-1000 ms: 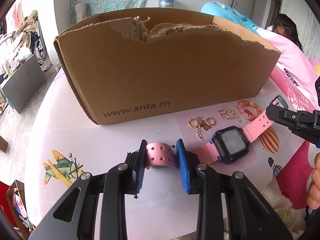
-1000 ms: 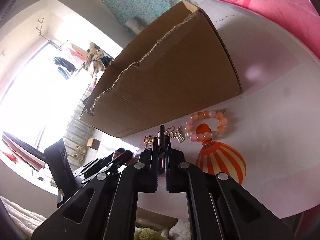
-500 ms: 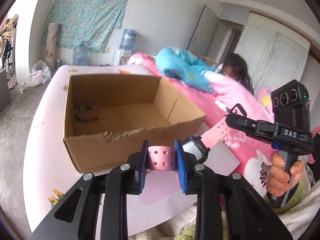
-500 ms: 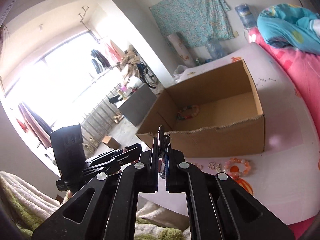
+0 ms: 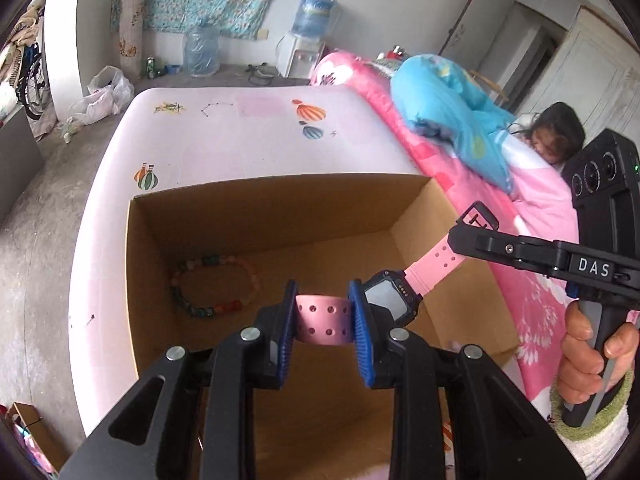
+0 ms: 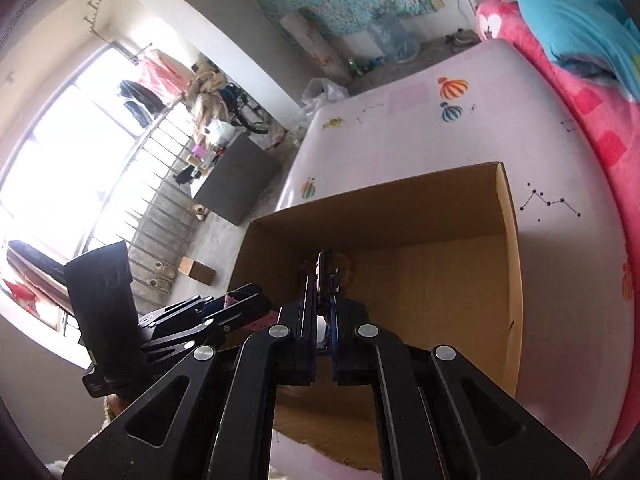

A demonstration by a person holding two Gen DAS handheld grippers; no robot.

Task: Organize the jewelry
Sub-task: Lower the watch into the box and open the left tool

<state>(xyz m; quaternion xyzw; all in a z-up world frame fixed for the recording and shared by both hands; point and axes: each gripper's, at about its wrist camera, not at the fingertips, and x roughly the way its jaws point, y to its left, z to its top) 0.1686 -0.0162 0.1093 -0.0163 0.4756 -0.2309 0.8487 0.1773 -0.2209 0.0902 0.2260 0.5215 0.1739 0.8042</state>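
The bed (image 5: 248, 140), spread with a pale pink sheet, bears everything here, and the open box (image 5: 280, 216) sits on it as the collecting place for the jewelry. In the left wrist view the box fills the middle and lower picture, its mouth facing up so that pieces can be let down into it.

The watch (image 5: 390, 300) hangs over that mouth, stretched between both tools, probably so the two limp pink straps do not flop or catch the rim. The left gripper (image 5: 323, 322) pinches the holed strap across its width, pads pressing both edges. The right gripper (image 5: 460, 236), coming in from three o'clock, is clamped tight on the buckle strap near its end.

A bead bracelet (image 5: 214, 286) already lies on the box floor at about nine o'clock from the watch, leaving bare cardboard directly underneath for the watch to land.
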